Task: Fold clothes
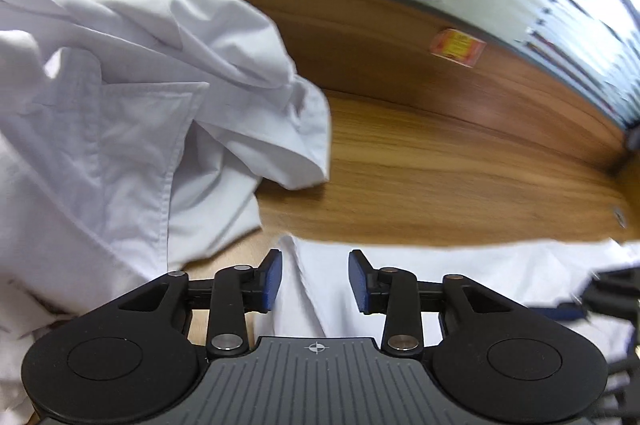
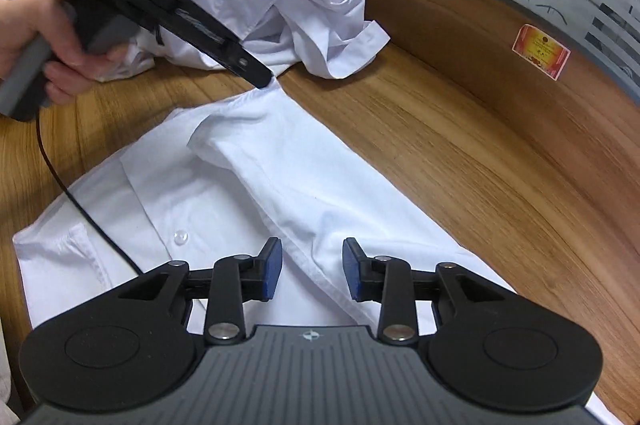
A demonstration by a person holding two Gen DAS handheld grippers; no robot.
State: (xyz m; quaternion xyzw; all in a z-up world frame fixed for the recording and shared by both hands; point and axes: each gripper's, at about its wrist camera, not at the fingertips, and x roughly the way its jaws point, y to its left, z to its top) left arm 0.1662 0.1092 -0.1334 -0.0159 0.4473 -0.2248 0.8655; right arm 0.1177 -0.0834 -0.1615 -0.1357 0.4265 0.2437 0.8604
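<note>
A: Step? White cotton button shirt [image 2: 248, 185] lies flat on the brown wood-grain counter [image 2: 460, 153], sleeve already laid back over the body, so mid-fold.

B: Tools?

A: Right tool [image 2: 312, 273] jaws apart, nothing pinched, hovering over the folded sleeve edge. Left tool [image 1: 316, 281] jaws apart too, blue pads clear of the cloth below them.

B: Next move?

A: Probably both tools clamp an edge of the shirt and carry it across for the next fold, keeping the sleeve from slipping out.

B: View differences?

A: Right wrist view shows the person's hand [image 2: 36, 41] on the left tool's grip, its tip at the shirt's far corner, maybe touching, blurry. Left wrist view shows the crumpled white shirt pile [image 1: 132, 85] close up, with little of the flat shirt
</note>
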